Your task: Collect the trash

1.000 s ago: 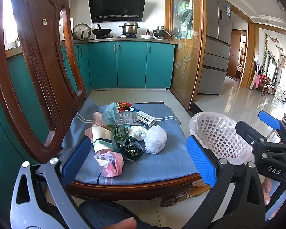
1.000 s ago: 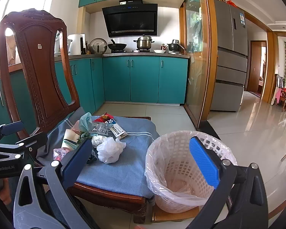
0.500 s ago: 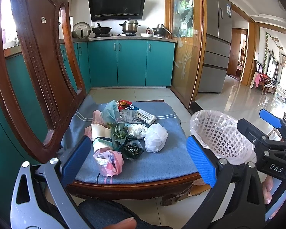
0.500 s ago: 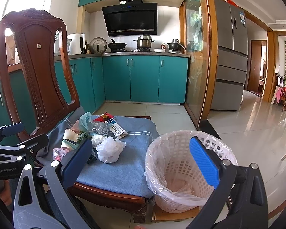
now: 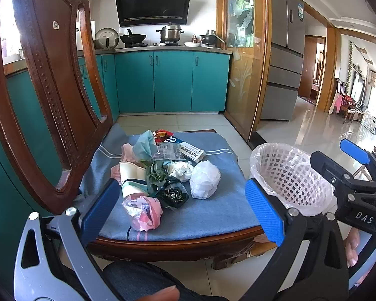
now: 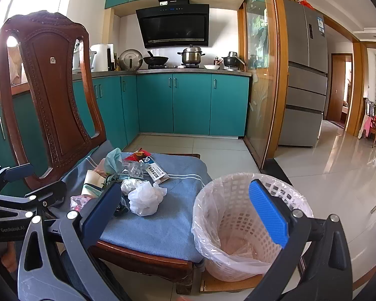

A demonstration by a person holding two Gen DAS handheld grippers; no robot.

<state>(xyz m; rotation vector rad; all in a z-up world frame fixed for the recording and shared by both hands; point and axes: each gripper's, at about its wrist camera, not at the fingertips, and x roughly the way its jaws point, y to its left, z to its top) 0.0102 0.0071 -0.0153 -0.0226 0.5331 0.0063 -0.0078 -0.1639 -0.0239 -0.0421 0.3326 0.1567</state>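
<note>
A pile of trash lies on the blue cushion (image 5: 208, 213) of a wooden chair: a pink bag (image 5: 143, 210), a black bag (image 5: 174, 195), a white crumpled bag (image 5: 204, 179) (image 6: 144, 198), a paper cup (image 5: 131, 178), tissues and wrappers. A white lined basket (image 5: 290, 175) (image 6: 240, 228) stands on the floor right of the chair. My left gripper (image 5: 181, 209) is open and empty in front of the seat's near edge. My right gripper (image 6: 185, 217) is open and empty, between the seat and the basket.
The chair's tall carved back (image 5: 50, 95) rises at the left. Teal kitchen cabinets (image 5: 173, 82) stand behind, a glass partition (image 5: 240, 57) and a fridge (image 5: 285, 55) to the right. Tiled floor (image 6: 325, 165) stretches to the right.
Both grippers stay open and nearly still. The left view has tilted down slightly.
</note>
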